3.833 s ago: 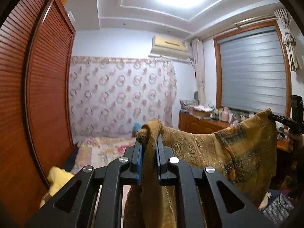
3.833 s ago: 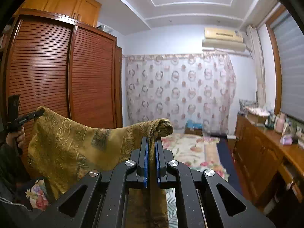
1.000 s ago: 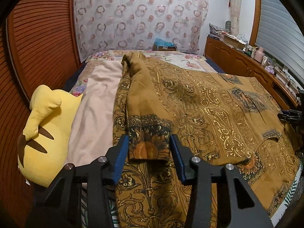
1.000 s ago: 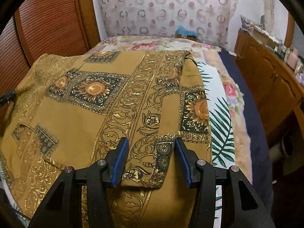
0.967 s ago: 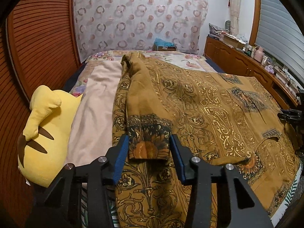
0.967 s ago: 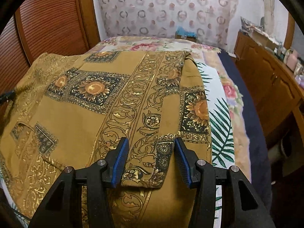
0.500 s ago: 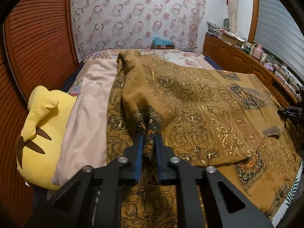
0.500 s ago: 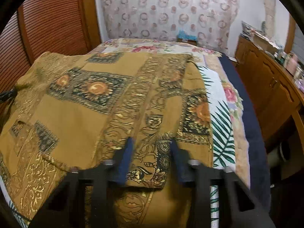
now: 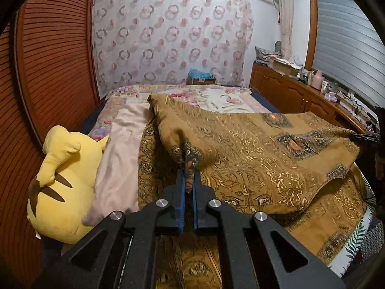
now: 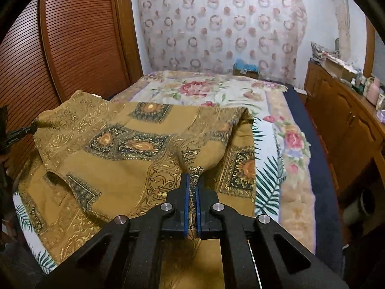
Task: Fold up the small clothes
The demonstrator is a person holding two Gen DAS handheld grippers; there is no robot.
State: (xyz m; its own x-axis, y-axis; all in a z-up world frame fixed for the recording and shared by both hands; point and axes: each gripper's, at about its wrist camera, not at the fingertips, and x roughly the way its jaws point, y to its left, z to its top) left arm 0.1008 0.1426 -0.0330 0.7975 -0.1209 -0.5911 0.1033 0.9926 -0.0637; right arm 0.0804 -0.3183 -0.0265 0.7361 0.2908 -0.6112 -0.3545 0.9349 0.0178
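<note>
Left tongs (image 9: 189,180), black w/ blue pads, are clenched on a pinched-up bit of the mustard-brown garment w/ gold scroll print & dark floral squares (image 9: 252,159); the cloth stands up in a small peak right at the tips. Right tongs (image 10: 192,185), same build, are likewise clamped on a narrow strip of that garment, fabric running down between the pads. The garment lies spread over the bed w/ the floral & palm-leaf cover (image 10: 216,89), and its upper layer is raised off the lower one: in the left wrist view a lifted flap hangs w/ a shadowed gap under it on the right side, a flat layer of the same print showing beneath. In the right wrist view the raised layer makes a hump toward the far right corner, lower layer visible at the near left & right edges. Left of the garment, touching it, lies a pale pink cloth (image 9: 120,149), and beside that, at the bed's left edge, a yellow plush toy w/ brown stripes (image 9: 60,183). Behind the bed hangs a sheer curtain w/ pink ring pattern (image 9: 168,36); a reddish-brown louvred wardrobe door (image 10: 84,36) runs along the left wall, a brown wooden sideboard w/ assorted small items on top (image 9: 300,91) along the right, under a window w/ a grey roller blind (image 9: 344,43).
</note>
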